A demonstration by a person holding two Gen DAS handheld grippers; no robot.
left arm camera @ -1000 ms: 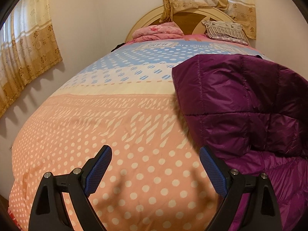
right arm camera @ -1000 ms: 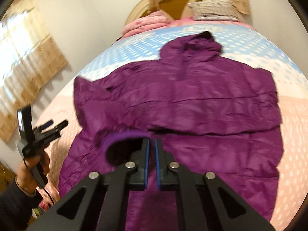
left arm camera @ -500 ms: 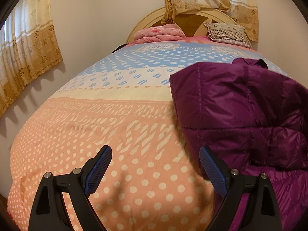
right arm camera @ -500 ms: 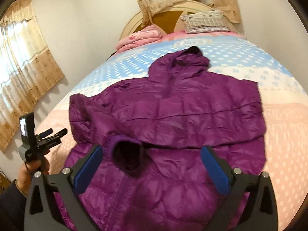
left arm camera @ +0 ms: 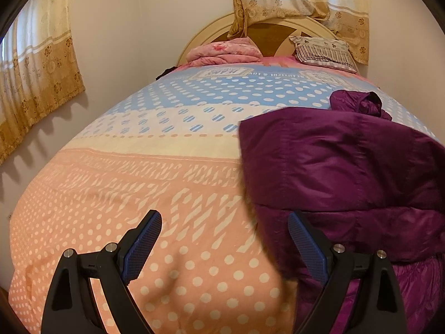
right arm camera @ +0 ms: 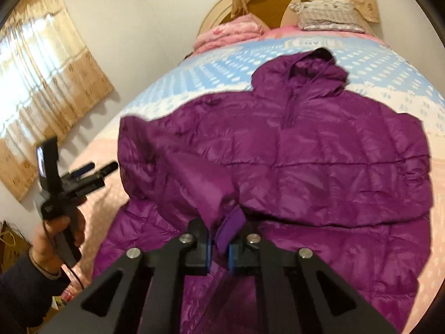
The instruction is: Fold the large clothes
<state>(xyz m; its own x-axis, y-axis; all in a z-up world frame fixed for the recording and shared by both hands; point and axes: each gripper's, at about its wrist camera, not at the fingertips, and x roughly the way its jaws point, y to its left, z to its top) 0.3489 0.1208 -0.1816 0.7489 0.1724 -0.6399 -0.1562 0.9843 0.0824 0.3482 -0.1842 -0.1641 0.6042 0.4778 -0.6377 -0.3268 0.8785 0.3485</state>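
- The bed [left arm camera: 139, 194], under a peach, cream and blue dotted cover, filled both views.
- A purple puffer jacket [right arm camera: 319, 167] lay spread flat on the cover, hood [right arm camera: 314, 69] toward the headboard [left arm camera: 267, 30].
- 1 sleeve [right arm camera: 189, 178] lay folded across the jacket's front, its cuff [right arm camera: 230, 226] raised.
- The right gripper [right arm camera: 219, 247] was pinched on that cuff.
- The left gripper [left arm camera: 224, 239] hung over the cover beside the jacket's edge, tongs spread, holding nothing.

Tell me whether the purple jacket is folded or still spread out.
Partly folded: the purple jacket lies spread on the bed, both sleeves folded across its front, and the right tongs are pinching one sleeve's cuff.
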